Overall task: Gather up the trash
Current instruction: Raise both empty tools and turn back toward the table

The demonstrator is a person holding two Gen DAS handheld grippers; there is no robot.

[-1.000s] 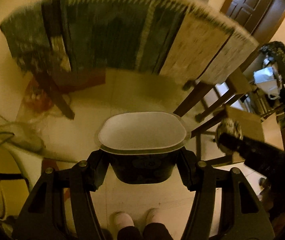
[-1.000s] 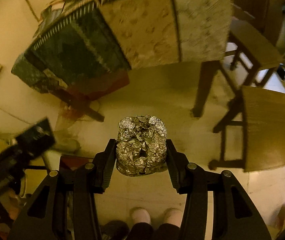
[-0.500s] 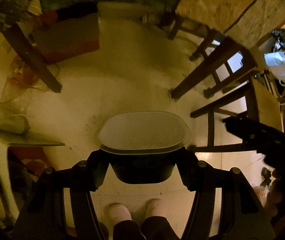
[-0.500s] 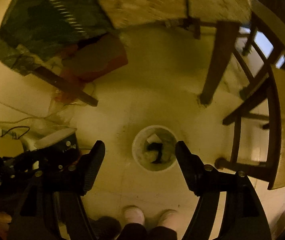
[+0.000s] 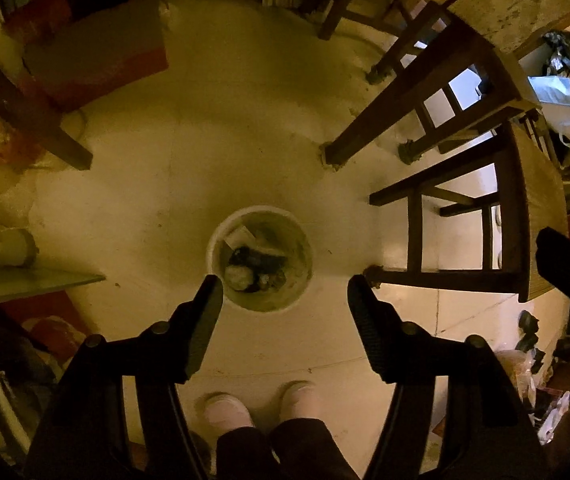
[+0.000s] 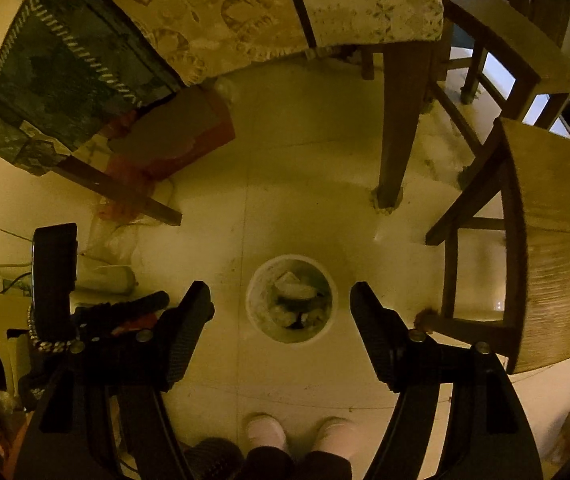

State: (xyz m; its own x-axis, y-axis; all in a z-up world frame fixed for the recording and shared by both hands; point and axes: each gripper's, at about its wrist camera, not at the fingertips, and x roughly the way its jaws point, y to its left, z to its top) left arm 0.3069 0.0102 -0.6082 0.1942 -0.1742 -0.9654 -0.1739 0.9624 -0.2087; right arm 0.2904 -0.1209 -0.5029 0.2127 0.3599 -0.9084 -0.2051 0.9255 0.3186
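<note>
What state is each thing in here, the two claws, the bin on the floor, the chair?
Left claw: open, nothing between its fingers, above the bin.
Right claw: open, nothing held, also over the bin.
Trash bin: upright on the floor, no lid, trash lying inside.
Wooden chair: upright, seat bare, beside the bin.
Tablecloth: hanging over the table edge.

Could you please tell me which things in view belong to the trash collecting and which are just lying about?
Job:
- bin on the floor, trash inside
- left gripper, open and empty
- right gripper, open and empty

Lying about:
- chair
- table leg
- tablecloth
- red box
</note>
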